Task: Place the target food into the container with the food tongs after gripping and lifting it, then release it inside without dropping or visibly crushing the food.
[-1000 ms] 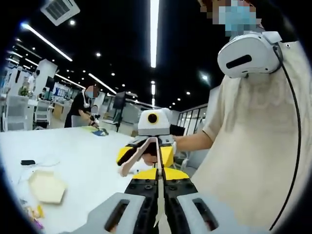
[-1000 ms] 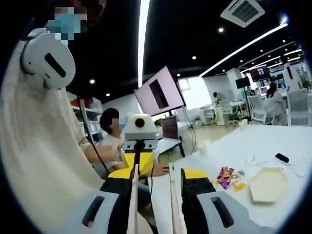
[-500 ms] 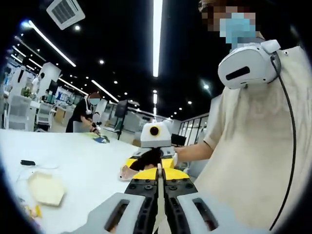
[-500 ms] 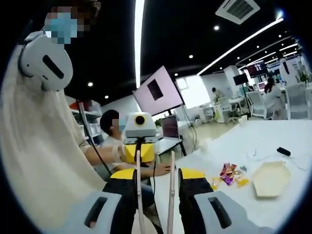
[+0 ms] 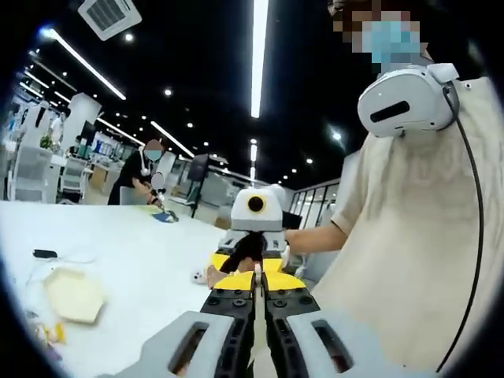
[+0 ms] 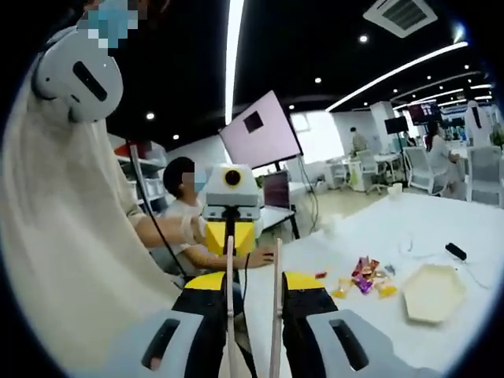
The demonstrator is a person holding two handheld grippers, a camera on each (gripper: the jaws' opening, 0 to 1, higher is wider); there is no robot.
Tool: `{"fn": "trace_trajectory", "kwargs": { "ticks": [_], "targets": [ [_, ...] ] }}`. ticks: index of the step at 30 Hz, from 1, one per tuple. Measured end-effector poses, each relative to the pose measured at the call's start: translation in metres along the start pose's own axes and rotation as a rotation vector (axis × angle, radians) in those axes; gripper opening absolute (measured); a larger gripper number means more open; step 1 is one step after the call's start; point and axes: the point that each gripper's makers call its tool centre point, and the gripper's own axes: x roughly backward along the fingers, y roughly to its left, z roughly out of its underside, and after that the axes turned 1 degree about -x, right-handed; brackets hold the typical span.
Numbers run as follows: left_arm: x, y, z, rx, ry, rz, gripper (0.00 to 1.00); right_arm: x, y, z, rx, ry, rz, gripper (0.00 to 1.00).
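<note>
The pale food tongs (image 6: 276, 307) rise as two arms between the jaws of my right gripper (image 6: 252, 287), which is shut on them. My left gripper (image 5: 254, 295) is shut on a thin pale strip of the tongs (image 5: 254, 323), seen edge-on. The grippers face each other close together above the table's edge: the right gripper (image 5: 253, 264) is just past the left jaws, the left gripper (image 6: 228, 232) just past the tong arms. A pale hexagonal container (image 6: 431, 293) (image 5: 75, 293) lies on the white table (image 6: 409, 228). Colourful wrapped food pieces (image 6: 364, 277) (image 5: 43, 335) lie beside it.
The person holding the grippers stands close, in a beige shirt (image 5: 409, 260) with a white headset (image 5: 405, 98). A small black object (image 6: 455, 251) (image 5: 45, 253) with a cable lies beyond the container. Another person (image 5: 142, 177) works at the table's far end; one sits by a monitor (image 6: 185, 213).
Both views have shifted a little with the hands. The right gripper has drawn nearer to the left jaws, and the tong arm that stuck out to the side is now tucked in.
</note>
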Motion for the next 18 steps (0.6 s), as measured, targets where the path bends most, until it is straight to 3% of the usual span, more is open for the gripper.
{"fn": "trace_trajectory", "kwargs": {
  "ticks": [8, 11, 13, 15, 16, 18],
  "targets": [
    [-0.002, 0.0, 0.001, -0.004, 0.007, -0.007, 0.0, -0.003, 0.008, 0.006, -0.011, 0.015, -0.032, 0.26],
    [-0.002, 0.003, 0.002, 0.007, 0.01, -0.009, 0.01, -0.006, 0.009, 0.015, 0.017, 0.056, -0.04, 0.26],
    [-0.006, 0.004, 0.013, 0.028, 0.048, -0.023, 0.02, -0.008, 0.006, 0.026, 0.068, 0.154, -0.042, 0.26],
    [0.001, 0.006, 0.022, 0.026, 0.084, -0.032, 0.06, -0.009, 0.006, 0.031, 0.063, 0.189, -0.052, 0.27],
    [0.006, 0.009, 0.036, -0.01, 0.195, -0.058, 0.08, -0.009, 0.005, 0.042, 0.107, 0.258, -0.05, 0.27],
    [0.008, 0.013, 0.06, -0.108, 0.421, -0.09, 0.11, -0.014, 0.005, 0.053, 0.132, 0.313, -0.047, 0.27]
  ]
}}
